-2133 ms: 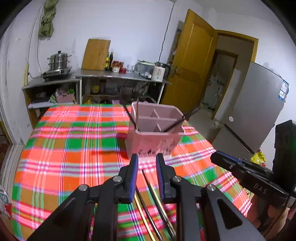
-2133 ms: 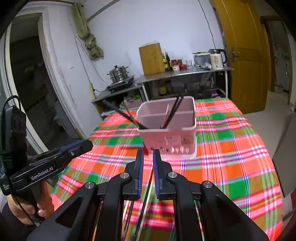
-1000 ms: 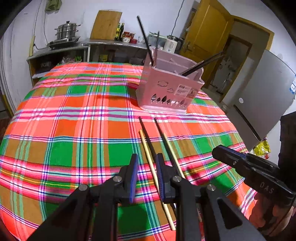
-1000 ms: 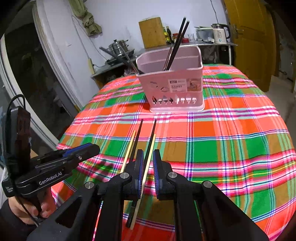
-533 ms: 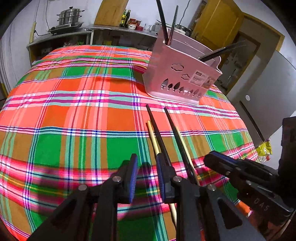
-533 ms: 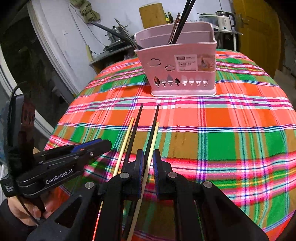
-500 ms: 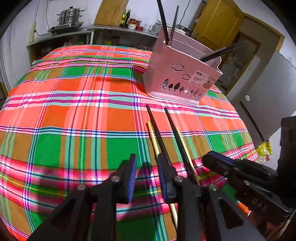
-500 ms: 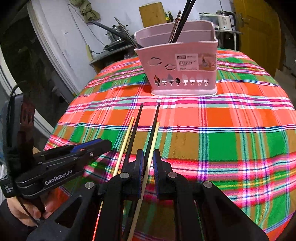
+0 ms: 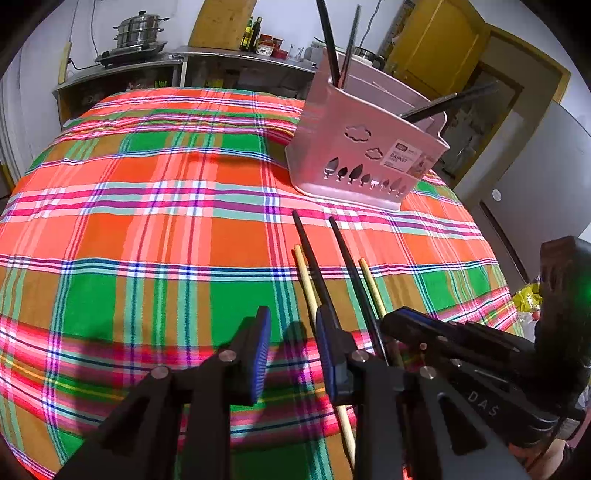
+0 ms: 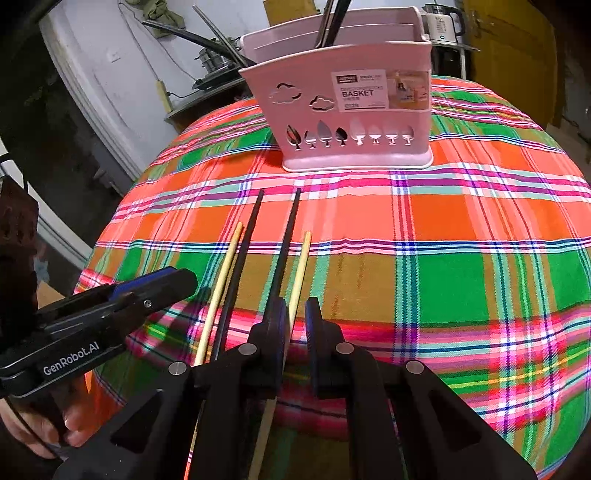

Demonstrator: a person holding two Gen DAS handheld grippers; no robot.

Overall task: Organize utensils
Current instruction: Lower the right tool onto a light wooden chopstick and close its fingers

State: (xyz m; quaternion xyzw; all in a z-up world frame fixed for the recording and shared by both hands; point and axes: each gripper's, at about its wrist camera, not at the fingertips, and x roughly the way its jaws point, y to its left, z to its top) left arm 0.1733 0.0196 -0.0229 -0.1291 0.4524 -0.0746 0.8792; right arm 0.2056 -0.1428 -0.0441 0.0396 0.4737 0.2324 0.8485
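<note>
Several chopsticks lie side by side on the plaid tablecloth: two black ones (image 9: 317,269) (image 10: 243,251) and two pale wooden ones (image 9: 306,280) (image 10: 299,273). A pink utensil basket (image 9: 365,162) (image 10: 351,107) stands beyond them with dark chopsticks in it. My left gripper (image 9: 291,347) is open and empty, low over the cloth just left of the chopsticks' near ends. My right gripper (image 10: 295,325) has its jaws a narrow gap apart over the right wooden chopstick, holding nothing. Each gripper shows in the other's view (image 9: 461,347) (image 10: 110,306).
The round table's plaid cloth (image 9: 147,221) falls away at the near edge. A shelf with a steel pot (image 9: 138,29), a cutting board and bottles stands behind. A yellow door (image 9: 436,48) and a grey fridge (image 9: 535,177) are on the right.
Both grippers have come down and forward, close to the chopsticks. The left gripper's jaws have opened wider. The right gripper's gap is much the same.
</note>
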